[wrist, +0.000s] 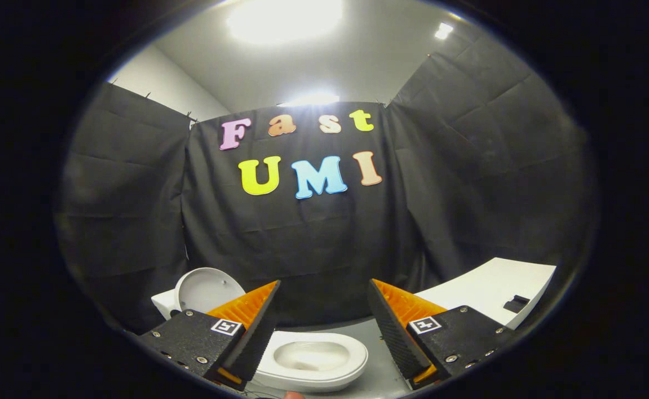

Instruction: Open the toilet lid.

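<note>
A white toilet (313, 360) stands low between and just beyond my fingers, its oval bowl and seat rim showing. Its round white lid (208, 289) stands raised upright behind the left finger, leaning back toward the cistern (164, 303). My gripper (324, 316) hangs above the bowl, open, with a wide gap and nothing between its fingers. The left finger hides the lid's lower edge and the hinge.
A white table top (490, 288) runs off to the right beyond the right finger, with a small dark object (516, 303) near its corner. Black cloth walls close the booth on three sides. Grey floor (382, 377) lies beside the toilet.
</note>
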Demonstrator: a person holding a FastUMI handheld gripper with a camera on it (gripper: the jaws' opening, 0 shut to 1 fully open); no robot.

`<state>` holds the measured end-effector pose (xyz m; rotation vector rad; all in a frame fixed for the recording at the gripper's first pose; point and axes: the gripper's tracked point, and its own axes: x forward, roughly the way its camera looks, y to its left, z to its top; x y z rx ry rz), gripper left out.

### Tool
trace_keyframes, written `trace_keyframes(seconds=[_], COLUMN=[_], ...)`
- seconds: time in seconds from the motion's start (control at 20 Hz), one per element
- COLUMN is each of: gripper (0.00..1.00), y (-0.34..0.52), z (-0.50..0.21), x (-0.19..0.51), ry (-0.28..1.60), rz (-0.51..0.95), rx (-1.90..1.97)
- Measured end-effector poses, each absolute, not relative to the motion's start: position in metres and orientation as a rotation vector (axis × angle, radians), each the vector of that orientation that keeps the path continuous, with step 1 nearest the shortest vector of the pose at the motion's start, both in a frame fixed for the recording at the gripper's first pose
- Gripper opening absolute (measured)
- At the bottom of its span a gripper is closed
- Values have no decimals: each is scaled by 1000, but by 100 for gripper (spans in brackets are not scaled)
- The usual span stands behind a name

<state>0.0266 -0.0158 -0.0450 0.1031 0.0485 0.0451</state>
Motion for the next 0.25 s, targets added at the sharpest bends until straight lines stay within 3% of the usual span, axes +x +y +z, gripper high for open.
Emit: trace_keyframes(seconds=[0.25], gripper=[94], y=[-30], z=[-51], x=[22], ry=[45], rz=[16], rx=[97])
